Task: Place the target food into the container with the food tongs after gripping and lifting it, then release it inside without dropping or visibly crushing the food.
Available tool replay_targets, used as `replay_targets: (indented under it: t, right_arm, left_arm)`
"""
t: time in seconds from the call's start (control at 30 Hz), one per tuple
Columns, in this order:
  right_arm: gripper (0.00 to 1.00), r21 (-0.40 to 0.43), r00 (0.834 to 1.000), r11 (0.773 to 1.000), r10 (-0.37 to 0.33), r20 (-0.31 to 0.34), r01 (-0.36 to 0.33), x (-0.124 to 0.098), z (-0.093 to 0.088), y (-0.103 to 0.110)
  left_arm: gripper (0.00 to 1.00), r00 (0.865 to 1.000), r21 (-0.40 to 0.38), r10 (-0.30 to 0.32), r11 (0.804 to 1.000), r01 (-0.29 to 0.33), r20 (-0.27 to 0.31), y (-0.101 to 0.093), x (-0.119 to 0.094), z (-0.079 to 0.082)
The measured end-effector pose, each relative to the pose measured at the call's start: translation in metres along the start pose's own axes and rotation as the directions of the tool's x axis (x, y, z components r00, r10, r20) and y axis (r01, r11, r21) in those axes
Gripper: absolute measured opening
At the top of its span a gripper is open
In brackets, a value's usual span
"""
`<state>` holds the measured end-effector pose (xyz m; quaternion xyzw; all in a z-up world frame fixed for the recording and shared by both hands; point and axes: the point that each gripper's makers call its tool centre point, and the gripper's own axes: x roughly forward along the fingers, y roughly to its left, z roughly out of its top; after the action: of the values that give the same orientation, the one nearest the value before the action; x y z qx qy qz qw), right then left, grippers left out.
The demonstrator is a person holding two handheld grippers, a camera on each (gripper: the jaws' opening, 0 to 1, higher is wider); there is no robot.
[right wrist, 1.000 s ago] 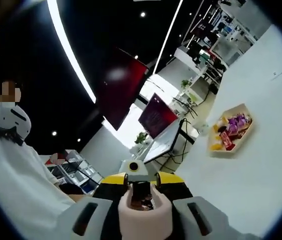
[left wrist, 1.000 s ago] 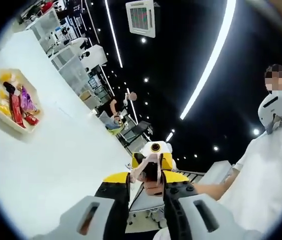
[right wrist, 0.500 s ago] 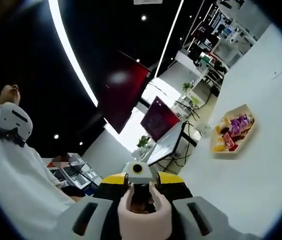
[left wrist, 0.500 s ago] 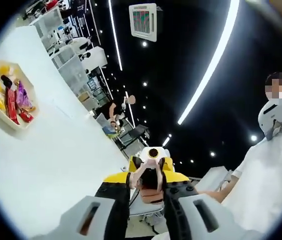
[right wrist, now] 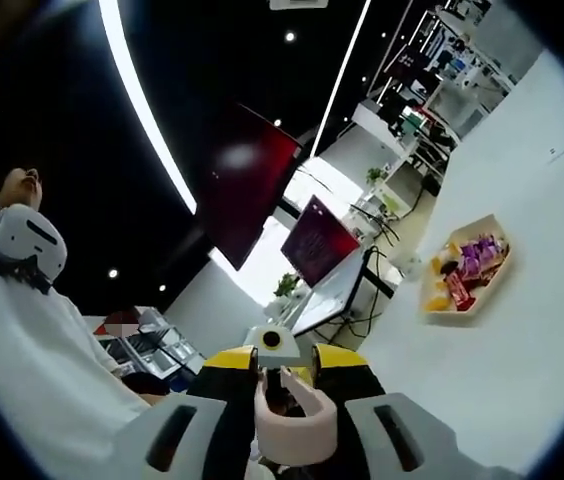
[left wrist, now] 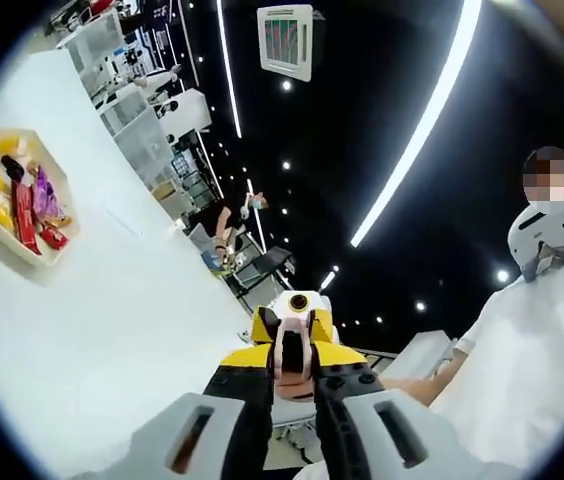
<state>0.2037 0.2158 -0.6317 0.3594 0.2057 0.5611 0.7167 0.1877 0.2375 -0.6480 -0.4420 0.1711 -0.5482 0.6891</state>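
Meanwhile the tray (left wrist: 24, 200) holds colourful wrapped snacks; whether either tool is open, I cannot tell.

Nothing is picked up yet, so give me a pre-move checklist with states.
1. Cream hexagonal tray of wrapped snacks in sight on the white table: ok.
2. Pale pink tongs between the right gripper jaws: ok.
3. Grip on the tongs firm: cannot tell.
4. Tongs close to the tray: not ok, far apart.
5. Left gripper clear of the tongs: not ok, right ahead.
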Motion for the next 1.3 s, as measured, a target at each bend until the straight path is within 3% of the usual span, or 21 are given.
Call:
replay_targets:
  t: [0.3, 0.5, 0.6, 0.67, 0.8, 0.9, 1.07, 1.2, 1.3]
  right_arm:
    - [0.22, -0.018, 1.000, 1.000, -0.006, -0.018, 0.006, -0.007, 0.000, -0.003]
    - [0.21, -0.027, 0.998, 1.000, 0.008, -0.055, -0.009, -0.019, 0.000, -0.001]
    - [0.20, -0.072, 0.996, 0.997, 0.025, -0.089, -0.031, -0.023, -0.007, 0.003]
    - [0.20, -0.150, 0.995, 0.988, 0.033, -0.098, -0.048, -0.027, -0.010, 0.005]
    - [0.20, -0.184, 0.990, 0.980, 0.047, -0.130, -0.071, -0.033, -0.018, 0.011]
    - [0.20, -0.172, 0.990, 0.983, 0.043, -0.134, -0.066, -0.036, -0.019, 0.011]
    - [0.21, -0.281, 0.990, 0.959, -0.014, -0.139, -0.025, -0.044, -0.013, 0.008]
    - [0.17, -0.271, 0.986, 0.962, -0.009, -0.167, -0.037, -0.049, -0.011, 0.013]
    - [0.17, -0.284, 0.971, 0.958, -0.033, -0.237, -0.036, -0.050, -0.023, 0.010]
  left_arm:
    - [0.11, 1.000, 0.034, -0.004, 0.999, 0.005, -0.028, 0.002, 0.002, -0.004]
    - [0.11, 0.998, 0.105, -0.021, 0.994, 0.027, -0.060, 0.000, 0.003, -0.011]
    - [0.12, 0.997, 0.158, -0.032, 0.987, 0.044, -0.077, -0.001, 0.004, -0.016]
    - [0.12, 0.995, 0.191, -0.036, 0.980, 0.054, -0.096, -0.002, 0.005, -0.023]
    - [0.10, 0.991, 0.225, -0.060, 0.971, 0.086, -0.120, -0.005, 0.007, -0.031]
    - [0.09, 0.989, 0.242, -0.065, 0.965, 0.097, -0.134, -0.007, 0.010, -0.032]
    - [0.08, 0.987, 0.311, -0.057, 0.945, 0.102, -0.152, -0.006, 0.006, -0.032]
    - [0.08, 0.986, 0.336, -0.059, 0.936, 0.108, -0.155, -0.009, 0.002, -0.027]
    - [0.08, 0.982, 0.356, -0.050, 0.928, 0.114, -0.184, -0.008, 0.001, -0.033]
